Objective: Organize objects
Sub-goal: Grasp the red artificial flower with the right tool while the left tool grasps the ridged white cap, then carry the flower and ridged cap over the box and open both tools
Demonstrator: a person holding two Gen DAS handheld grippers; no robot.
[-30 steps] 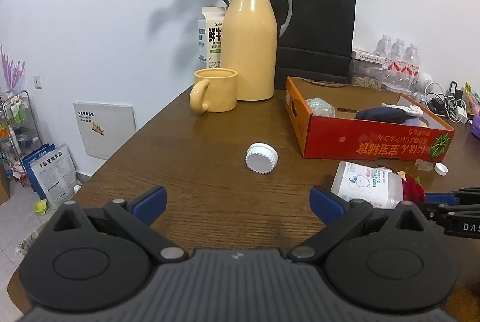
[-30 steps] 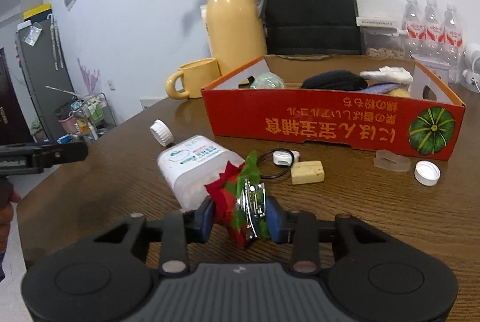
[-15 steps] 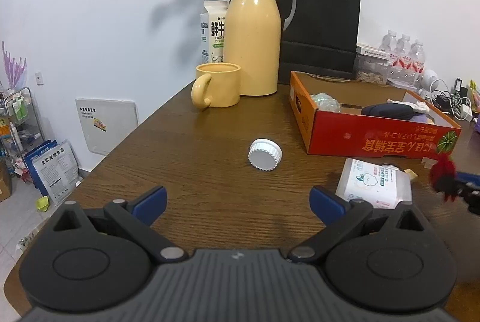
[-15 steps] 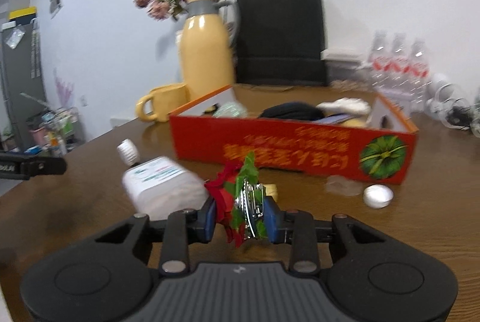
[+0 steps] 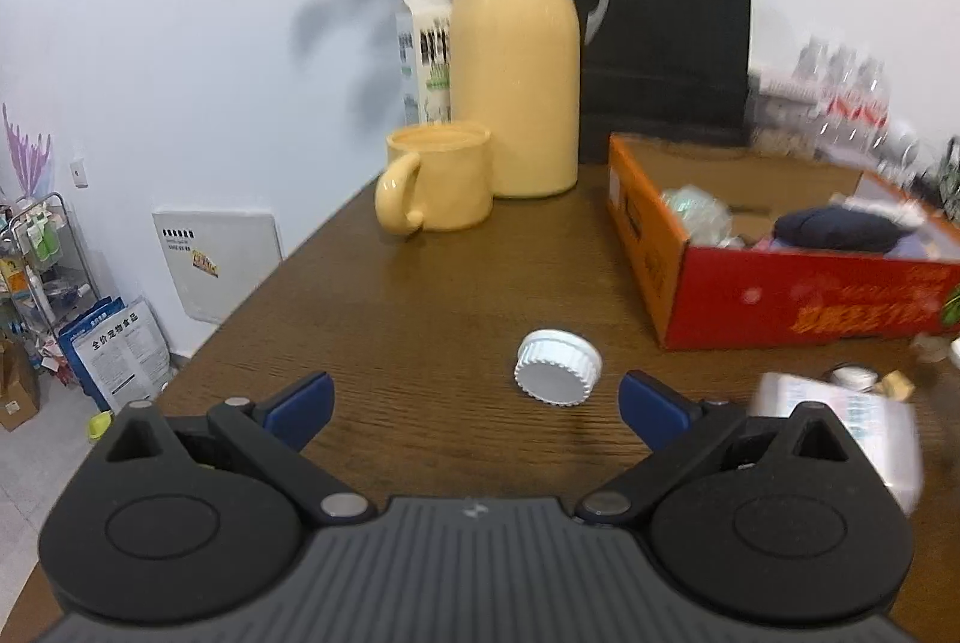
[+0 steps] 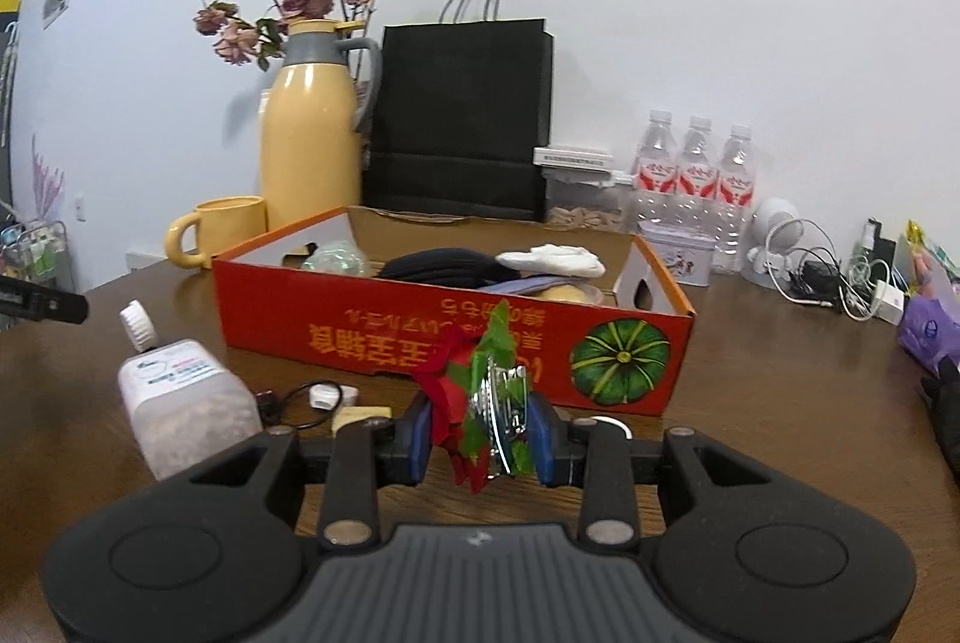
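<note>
Red-and-green ornament (image 6: 480,391): in the right wrist view it sat clamped between the pads of the right gripper (image 6: 480,439), with the red box (image 6: 456,337) just beyond. Its thin, floppy foil could slip loose. Its exact nature was unclear. In the left wrist view, the left gripper (image 5: 474,403) stood spread and empty; the white cap (image 5: 558,367) lay just ahead on the tabletop (image 5: 420,319). Blur hid the box contents.

Each camera sits low behind its own tongs, looking forward and slightly down across the bench (image 5: 456,283). Both views share the red box (image 5: 780,301) (image 6: 420,331), yellow jug (image 5: 516,85) (image 6: 309,133) and black bag (image 6: 462,121).
</note>
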